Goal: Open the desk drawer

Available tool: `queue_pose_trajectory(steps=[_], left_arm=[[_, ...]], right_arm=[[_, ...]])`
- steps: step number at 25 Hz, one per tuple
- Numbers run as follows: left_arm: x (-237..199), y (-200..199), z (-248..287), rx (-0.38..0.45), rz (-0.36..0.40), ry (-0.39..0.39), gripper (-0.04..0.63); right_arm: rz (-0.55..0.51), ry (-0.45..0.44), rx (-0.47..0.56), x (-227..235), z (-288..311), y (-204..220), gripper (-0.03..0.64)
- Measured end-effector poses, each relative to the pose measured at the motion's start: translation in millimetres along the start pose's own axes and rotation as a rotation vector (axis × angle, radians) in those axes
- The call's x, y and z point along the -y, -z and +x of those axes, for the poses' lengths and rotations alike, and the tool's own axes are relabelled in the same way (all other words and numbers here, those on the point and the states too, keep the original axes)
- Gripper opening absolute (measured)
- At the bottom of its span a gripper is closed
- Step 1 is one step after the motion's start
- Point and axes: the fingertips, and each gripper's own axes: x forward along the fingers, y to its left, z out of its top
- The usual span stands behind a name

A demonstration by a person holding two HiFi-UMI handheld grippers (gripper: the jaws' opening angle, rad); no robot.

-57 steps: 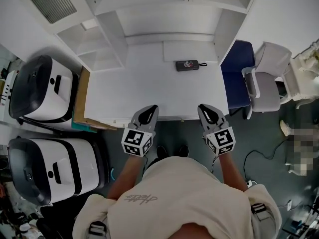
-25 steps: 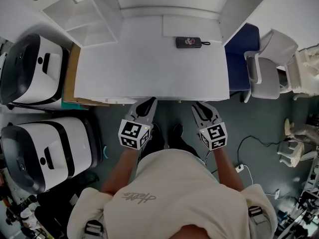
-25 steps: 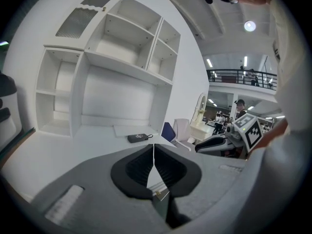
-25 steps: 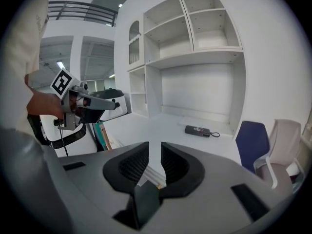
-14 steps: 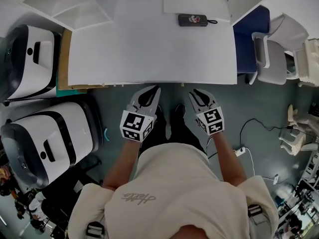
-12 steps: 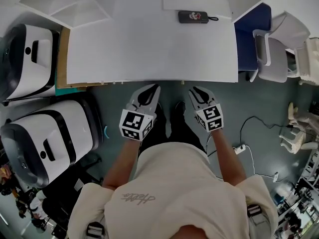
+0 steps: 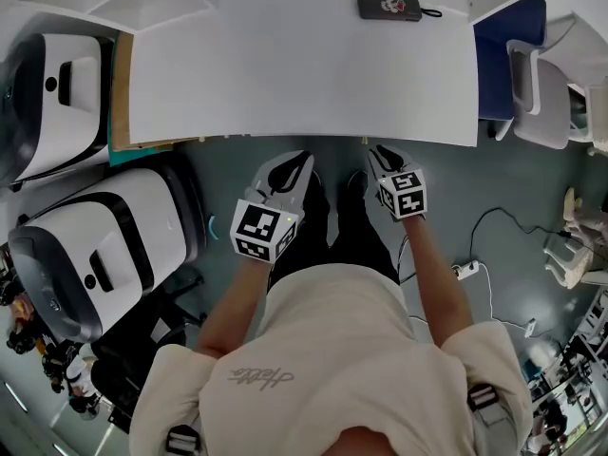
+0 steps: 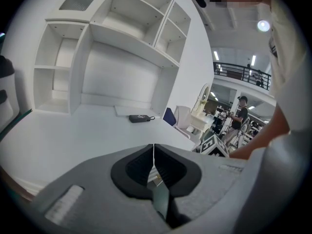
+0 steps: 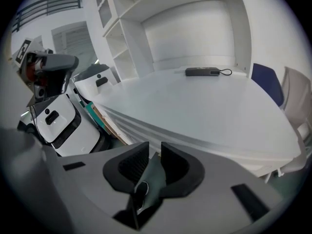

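Just short of the front edge of the flat white desk top (image 7: 285, 74), both grippers are held out over the dark grey floor (image 7: 513, 188), side by side and pointing at the desk, neither touching it. The left gripper (image 7: 293, 165) has its jaws pressed together at the tips, with nothing caught between them. The right gripper (image 7: 378, 155) has its jaws parted by a narrow slit and grips nothing; through that slit only the desk's front edge shows. The drawer itself cannot be made out: from the head view it is hidden under the desk top, and from the right gripper view the desk's front is only blurred white bands. A small black oblong device with a cord loop (image 7: 389, 7) lies at the far side of the desk, well apart from both grippers. Two rounded white-and-black machines (image 7: 85, 245) stand to the left of the desk, and a grey-white chair (image 7: 546, 84) beside a dark blue panel (image 7: 501, 50) stands at its right end.
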Motion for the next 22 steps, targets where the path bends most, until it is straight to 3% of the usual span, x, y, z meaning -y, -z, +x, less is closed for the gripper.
queue_pose_trajectory(steps=[16, 22], left_arm=[[-2, 12, 14, -0.044, -0.012, 0.031, 0.017], [-4, 13, 15, -0.051, -0.025, 0.029, 0.018]], right_arm=[[0.052, -0.001, -0.169, 12, 64, 42, 0.061], [0.168, 0.007, -0.177, 16, 75, 44, 0.063]])
